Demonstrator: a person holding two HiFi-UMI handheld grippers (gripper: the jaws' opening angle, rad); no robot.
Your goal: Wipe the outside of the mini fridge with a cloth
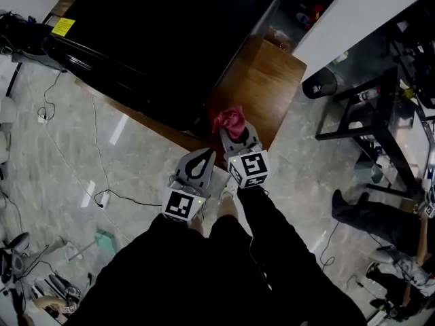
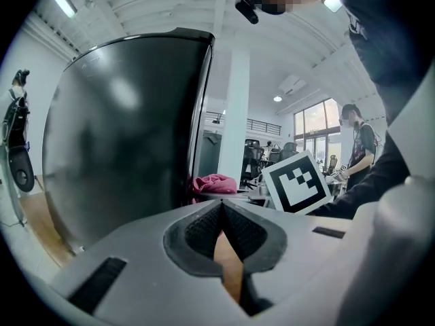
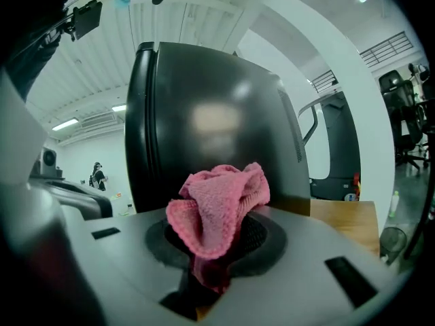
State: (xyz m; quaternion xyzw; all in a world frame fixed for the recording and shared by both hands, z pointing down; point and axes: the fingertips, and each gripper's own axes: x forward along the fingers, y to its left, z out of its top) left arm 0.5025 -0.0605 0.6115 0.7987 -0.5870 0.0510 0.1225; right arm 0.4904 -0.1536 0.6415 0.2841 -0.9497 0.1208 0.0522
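Note:
The black mini fridge (image 1: 170,39) stands on a wooden platform (image 1: 265,87); seen from above it fills the upper middle of the head view. Its glossy dark side (image 2: 122,141) looms ahead of the left gripper, and its corner (image 3: 211,121) rises just beyond the right gripper. My right gripper (image 1: 239,138) is shut on a pink cloth (image 1: 230,120), which bunches up out of the jaws (image 3: 217,206) close to the fridge's lower edge. My left gripper (image 1: 200,163) is shut with nothing in it (image 2: 221,233), just left of the right one and short of the fridge.
Cables (image 1: 81,175) and a power strip (image 1: 100,199) lie on the marble floor at the left. A black metal rack (image 1: 380,121) stands at the right, with a person's legs (image 1: 367,212) beside it. A white column (image 2: 234,121) rises behind the fridge.

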